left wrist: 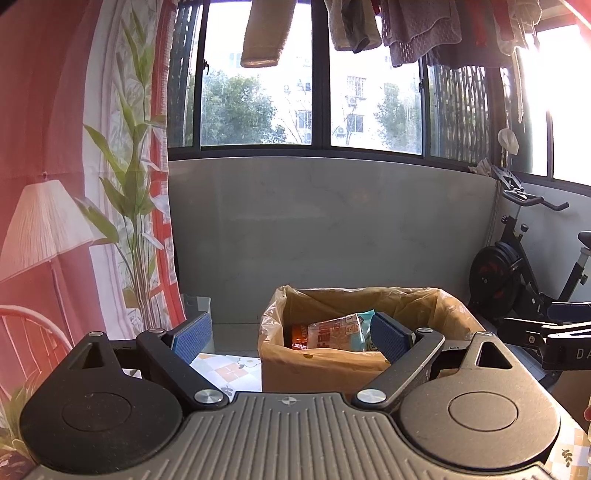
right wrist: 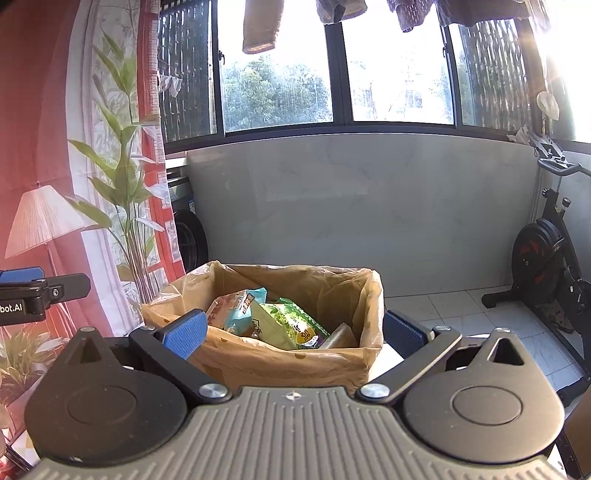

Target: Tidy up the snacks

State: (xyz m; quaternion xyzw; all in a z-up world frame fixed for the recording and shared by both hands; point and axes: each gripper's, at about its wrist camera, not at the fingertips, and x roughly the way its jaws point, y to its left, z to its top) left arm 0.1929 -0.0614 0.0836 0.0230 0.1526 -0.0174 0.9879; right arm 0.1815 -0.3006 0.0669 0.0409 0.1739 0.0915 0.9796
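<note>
Sunlit balcony windows [left wrist: 258, 92] run across the back, with laundry [left wrist: 417, 26] hanging above and an exercise bike [right wrist: 546, 258] at the right. Below, a patterned surface [left wrist: 229, 369] carries a cardboard box [right wrist: 288, 365] lined with a thin plastic bag. Inside the box lie the snacks: an orange-and-white packet [left wrist: 334, 332] leaning against a pale blue packet [right wrist: 240, 310], a green packet [right wrist: 295, 325] just beside them, and a dark red one [left wrist: 297, 334] partly hidden behind. The left gripper [left wrist: 291, 338] hovers in front of the box with its jaws spread wide and nothing between the blue pads [left wrist: 194, 338]. The right gripper [right wrist: 293, 334] faces the same box, its jaws likewise wide apart and empty
</note>
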